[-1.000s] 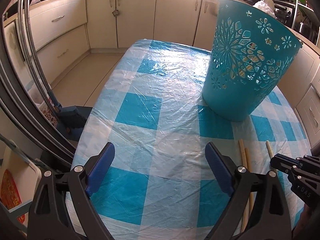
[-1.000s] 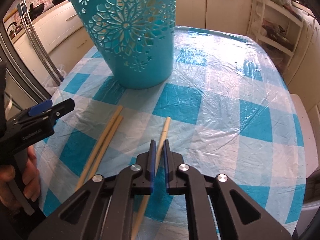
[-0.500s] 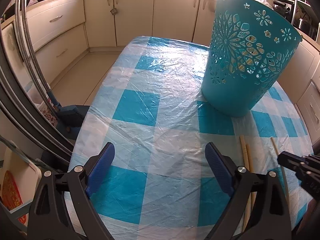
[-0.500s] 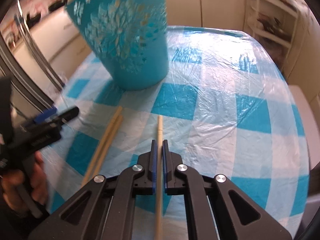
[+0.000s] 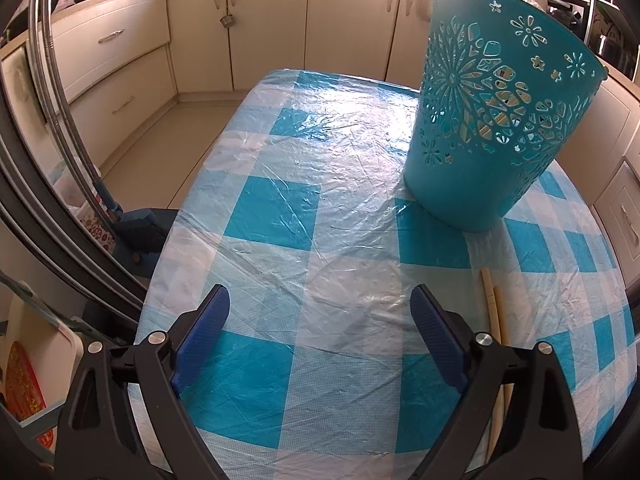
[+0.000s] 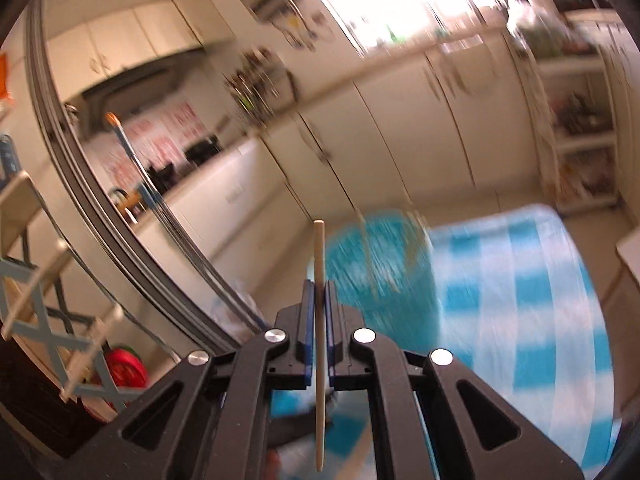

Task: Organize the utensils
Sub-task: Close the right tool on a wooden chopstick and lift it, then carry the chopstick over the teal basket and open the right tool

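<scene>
The right gripper (image 6: 319,292) held one chopstick (image 6: 319,344) pinched above the basket (image 5: 492,128), while two chopsticks (image 5: 495,320) remained on the table (image 5: 280,216) beside the wide-open, empty left gripper (image 5: 320,328).

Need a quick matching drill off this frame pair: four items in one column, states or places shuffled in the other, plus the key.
Things
1. left gripper
2. right gripper
3. teal basket
4. pair of chopsticks

States or places
A. lying flat on the checked tablecloth
B. standing upright on the table, sticks showing through its cutouts
C. jaws wide apart, nothing between them
D. shut on a single chopstick

Pairs: 1-C, 2-D, 3-B, 4-A
</scene>
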### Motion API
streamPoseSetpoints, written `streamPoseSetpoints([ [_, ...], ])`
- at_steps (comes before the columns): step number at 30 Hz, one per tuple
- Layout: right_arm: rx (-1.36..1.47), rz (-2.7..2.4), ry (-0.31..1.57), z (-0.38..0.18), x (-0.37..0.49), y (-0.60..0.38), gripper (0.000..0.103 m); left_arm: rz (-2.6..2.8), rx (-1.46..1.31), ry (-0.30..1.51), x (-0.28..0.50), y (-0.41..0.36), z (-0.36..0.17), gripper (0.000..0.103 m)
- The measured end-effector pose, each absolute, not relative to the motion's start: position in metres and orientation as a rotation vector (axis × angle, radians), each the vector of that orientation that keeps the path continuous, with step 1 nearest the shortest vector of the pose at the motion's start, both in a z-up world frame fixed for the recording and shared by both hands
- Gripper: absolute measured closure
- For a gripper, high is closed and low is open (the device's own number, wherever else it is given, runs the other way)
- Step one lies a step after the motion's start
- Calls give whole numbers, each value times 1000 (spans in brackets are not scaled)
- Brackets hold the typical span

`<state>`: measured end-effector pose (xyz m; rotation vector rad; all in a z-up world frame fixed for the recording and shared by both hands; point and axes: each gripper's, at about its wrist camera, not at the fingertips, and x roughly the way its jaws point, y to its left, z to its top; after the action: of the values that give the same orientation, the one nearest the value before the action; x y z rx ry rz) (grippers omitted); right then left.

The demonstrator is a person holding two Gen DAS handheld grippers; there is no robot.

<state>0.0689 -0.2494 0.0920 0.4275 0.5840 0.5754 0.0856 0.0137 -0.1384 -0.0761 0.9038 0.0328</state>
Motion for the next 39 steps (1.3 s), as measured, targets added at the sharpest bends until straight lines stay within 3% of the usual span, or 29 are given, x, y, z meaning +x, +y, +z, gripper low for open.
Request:
streamPoseSetpoints([
  [7, 458, 519, 378, 150, 102, -249, 97, 31, -85, 905, 86, 15, -139, 15],
  [13, 414, 320, 279, 142, 126, -238, 97, 34, -81, 910, 87, 15, -140, 15],
  [24, 321, 131, 480, 44, 152, -224, 95, 31, -62, 925, 89, 10, -143, 15],
  [26, 308, 125, 493, 41, 143, -227, 79, 27, -64, 924, 89, 10, -142, 15],
  [39, 261, 130, 522, 43, 60, -239, 72, 19, -38, 938, 91, 4, -143, 12],
])
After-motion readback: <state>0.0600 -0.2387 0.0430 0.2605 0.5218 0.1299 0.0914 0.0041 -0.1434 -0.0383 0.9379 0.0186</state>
